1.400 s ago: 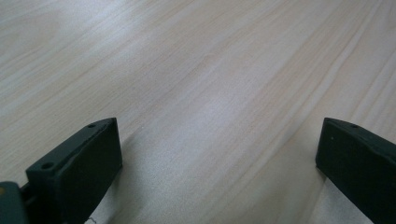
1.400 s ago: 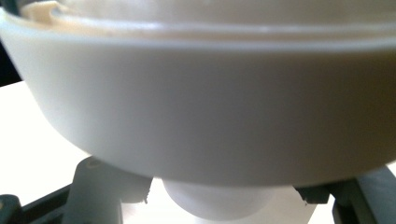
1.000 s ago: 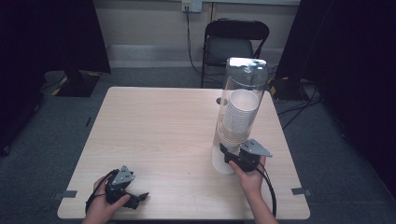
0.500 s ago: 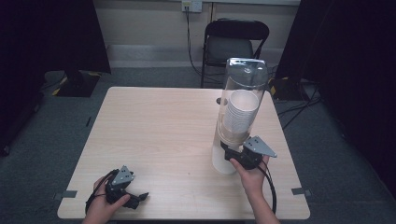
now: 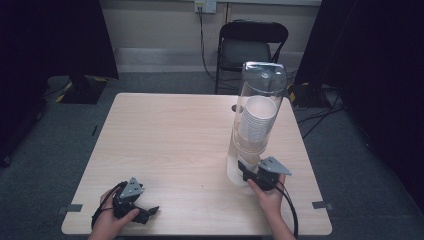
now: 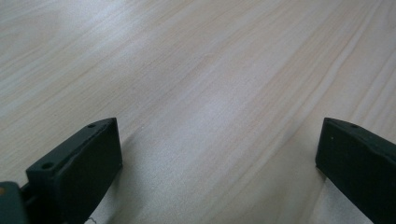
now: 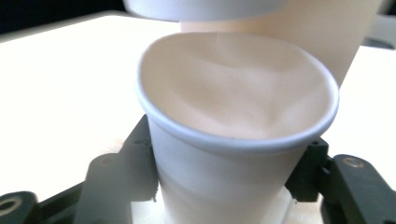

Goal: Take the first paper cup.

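A tall clear dispenser tube (image 5: 264, 82) stands on the right half of the wooden table (image 5: 170, 135), with a stack of white paper cups (image 5: 256, 120) inside it. My right gripper (image 5: 250, 175) is at the tube's base, shut on a white paper cup (image 7: 233, 140) whose rim is squeezed out of round. The bottom of another cup (image 7: 280, 28) hangs just above it. My left gripper (image 5: 145, 212) rests near the table's front left corner. Its jaws stand wide open (image 6: 219, 158) over bare wood, with nothing between them.
A black folding chair (image 5: 252, 47) stands behind the table's far edge, close to the tube. Cables (image 5: 320, 120) run over the grey carpet to the right. The table's front edge lies just behind both hands.
My right gripper has shifted slightly toward the table's front edge at the tube's base. The left gripper has not moved.
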